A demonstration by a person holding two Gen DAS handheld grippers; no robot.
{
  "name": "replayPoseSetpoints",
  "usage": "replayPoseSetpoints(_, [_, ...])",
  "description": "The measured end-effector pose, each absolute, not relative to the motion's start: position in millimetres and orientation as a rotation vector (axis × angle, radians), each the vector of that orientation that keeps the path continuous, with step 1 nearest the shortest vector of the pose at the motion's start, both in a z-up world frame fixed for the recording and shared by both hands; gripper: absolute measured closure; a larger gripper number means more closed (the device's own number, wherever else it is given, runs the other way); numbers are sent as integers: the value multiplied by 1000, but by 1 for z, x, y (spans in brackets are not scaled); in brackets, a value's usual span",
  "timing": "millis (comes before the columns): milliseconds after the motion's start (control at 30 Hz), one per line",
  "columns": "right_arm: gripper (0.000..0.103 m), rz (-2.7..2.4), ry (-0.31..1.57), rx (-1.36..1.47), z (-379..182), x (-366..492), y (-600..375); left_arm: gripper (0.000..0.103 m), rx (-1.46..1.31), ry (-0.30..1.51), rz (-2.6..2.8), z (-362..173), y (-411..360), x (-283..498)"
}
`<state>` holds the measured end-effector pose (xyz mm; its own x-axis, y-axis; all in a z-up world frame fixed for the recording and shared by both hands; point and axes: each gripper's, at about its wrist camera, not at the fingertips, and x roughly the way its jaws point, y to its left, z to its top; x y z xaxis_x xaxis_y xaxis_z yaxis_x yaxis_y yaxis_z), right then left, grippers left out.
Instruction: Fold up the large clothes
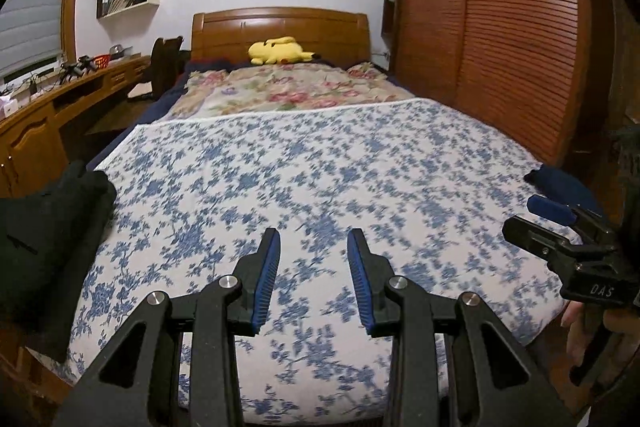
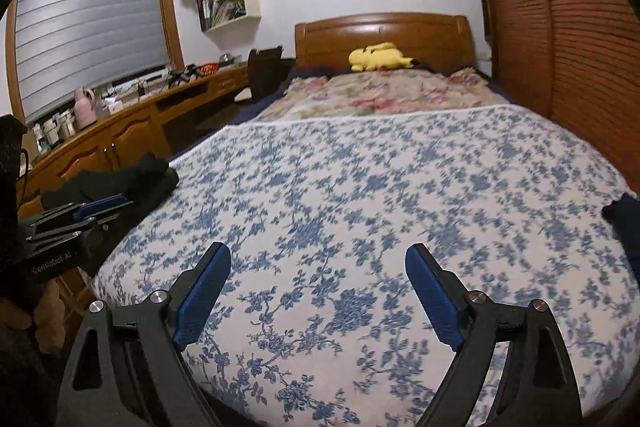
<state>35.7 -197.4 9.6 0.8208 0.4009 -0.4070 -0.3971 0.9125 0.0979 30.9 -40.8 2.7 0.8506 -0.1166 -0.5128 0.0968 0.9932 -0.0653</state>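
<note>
bed (image 1: 304, 163): blue-flowered sheet over the near half, a pink floral quilt (image 1: 280, 87) beyond it up to the headboard (image 1: 280, 31).
wardrobe (image 1: 500, 27): slatted wood, along the bed's right edge.
desk (image 2: 120, 123): along the wall past the bed's left edge, small clutter on top, too small to tell.
black garment (image 2: 132, 183): your task item, bunched at the bed's left edge near the foot, part of it hanging over the side. a second dark piece (image 2: 624, 219) sits at the right edge; what it is you cannot tell.
plush (image 1: 276, 51): yellow, lying at the head of the bed against the headboard.
your left gripper (image 1: 314, 247): over the foot of the bed, fingers a little apart, nothing between them, just beside the black garment.
your right gripper (image 2: 318, 259): over the foot of the bed toward the right edge, fingers wide apart, nothing between them.
</note>
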Motion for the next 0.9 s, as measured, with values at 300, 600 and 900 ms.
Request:
replayPoseSetpoints(300, [13, 380, 339, 26, 41, -13, -226, 67, -39, 473, -114, 38, -46, 9])
replayPoseSetpoints(600, [13, 372, 277, 27, 54, -41, -235, 67, -19, 404, -75, 66, -41, -13])
replayPoseSetpoints(900, [12, 373, 255, 5, 51, -36, -226, 67, -21, 386, -56, 70, -34, -22])
